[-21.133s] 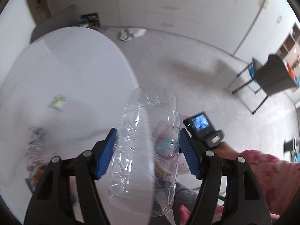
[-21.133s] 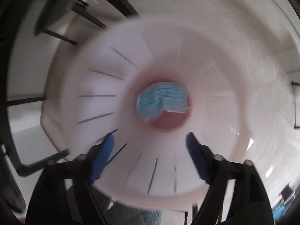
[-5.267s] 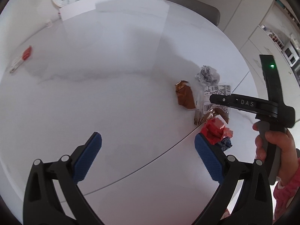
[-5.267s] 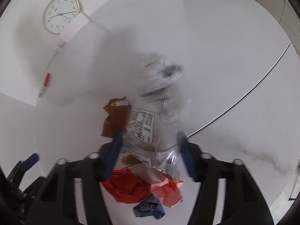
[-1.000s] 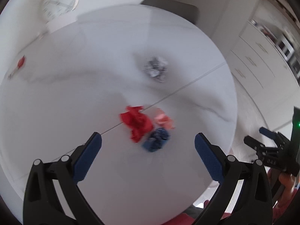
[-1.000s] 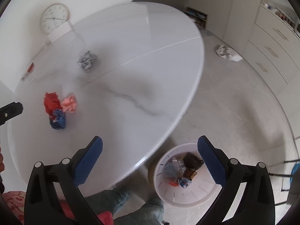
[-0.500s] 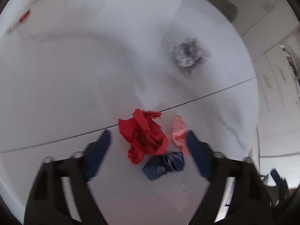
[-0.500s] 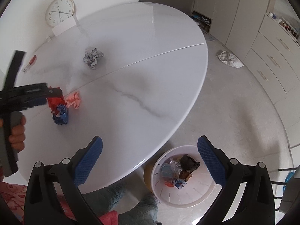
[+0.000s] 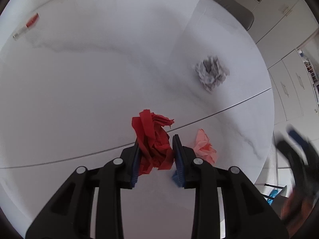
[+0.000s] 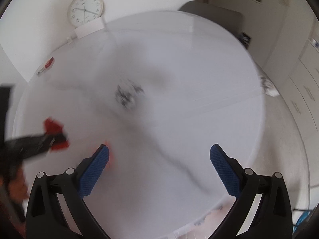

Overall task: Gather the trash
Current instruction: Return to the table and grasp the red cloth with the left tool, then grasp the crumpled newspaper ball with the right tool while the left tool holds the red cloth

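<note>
Jaws: left gripper (image 9: pixel 156 153) just closed onto red paper wad (image 9: pixel 154 143) | right gripper (image 10: pixel 159 165) gaping, empty | blue scrap (image 9: pixel 175 177) mostly hidden | grey wad (image 10: pixel 127 95) blurred

A round white marble table (image 10: pixel 179 63) fills the room; a wall clock (image 10: pixel 85 8) hangs at eleven o'clock, a grey chair (image 10: pixel 215 14) (blurred) and pale cabinets (image 9: pixel 287 75) at two o'clock.

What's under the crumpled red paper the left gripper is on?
Under the crumpled red paper only white marble tabletop shows. The left gripper hides its lower edge; a blue scrap peeks beside.
</note>
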`<action>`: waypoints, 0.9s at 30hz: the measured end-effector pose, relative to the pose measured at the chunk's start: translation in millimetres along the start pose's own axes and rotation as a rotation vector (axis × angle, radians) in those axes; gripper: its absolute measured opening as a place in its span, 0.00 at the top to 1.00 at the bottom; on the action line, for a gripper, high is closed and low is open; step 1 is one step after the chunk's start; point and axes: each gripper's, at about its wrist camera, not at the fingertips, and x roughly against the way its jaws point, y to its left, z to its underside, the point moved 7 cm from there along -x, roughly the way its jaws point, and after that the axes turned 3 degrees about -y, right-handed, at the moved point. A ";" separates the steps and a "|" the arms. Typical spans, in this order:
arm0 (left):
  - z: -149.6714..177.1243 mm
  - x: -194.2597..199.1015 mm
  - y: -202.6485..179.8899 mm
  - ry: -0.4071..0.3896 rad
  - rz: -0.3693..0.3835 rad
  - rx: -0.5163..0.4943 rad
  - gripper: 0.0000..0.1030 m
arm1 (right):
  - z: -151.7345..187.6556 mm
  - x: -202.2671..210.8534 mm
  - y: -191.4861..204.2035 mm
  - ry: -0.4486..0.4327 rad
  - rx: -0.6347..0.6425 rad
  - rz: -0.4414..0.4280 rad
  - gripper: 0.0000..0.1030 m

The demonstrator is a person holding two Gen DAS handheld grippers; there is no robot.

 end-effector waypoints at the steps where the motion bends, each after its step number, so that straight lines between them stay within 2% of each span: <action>1: -2.4 6.4 3.0 -0.012 -0.009 -0.010 0.71 | -10.4 -12.3 6.8 0.010 0.002 -0.011 0.03; 6: -2.9 40.5 22.5 -0.062 -0.022 -0.039 0.71 | -53.3 -82.7 40.3 0.076 0.001 -0.049 0.03; 10: -5.5 50.9 36.1 -0.077 -0.042 -0.059 0.71 | -59.6 -123.4 52.0 0.134 0.002 -0.012 0.03; 11: -5.0 54.5 40.5 -0.079 -0.047 -0.063 0.71 | -59.8 -128.1 53.4 0.137 0.009 -0.002 0.07; 13: -5.2 55.4 43.3 -0.079 -0.053 -0.065 0.71 | -58.9 -132.1 55.3 0.139 0.026 0.009 0.50; 14: -5.2 55.6 44.7 -0.077 -0.053 -0.064 0.71 | -57.9 -133.2 54.4 0.150 0.024 0.016 0.50; 16: -7.4 55.7 48.5 -0.074 -0.046 -0.064 0.71 | -56.9 -126.4 52.6 0.132 0.000 0.003 0.61; 20: -14.8 57.5 40.7 -0.086 -0.028 -0.098 0.71 | -53.8 -95.7 40.5 0.078 -0.027 -0.006 0.61; 24: -11.3 68.9 13.1 -0.104 0.008 -0.160 0.71 | -39.0 -31.7 19.1 -0.017 -0.084 -0.015 0.61; 27: -3.3 79.0 -23.0 -0.113 0.073 -0.217 0.71 | -8.5 23.6 -9.1 -0.066 -0.134 0.005 0.60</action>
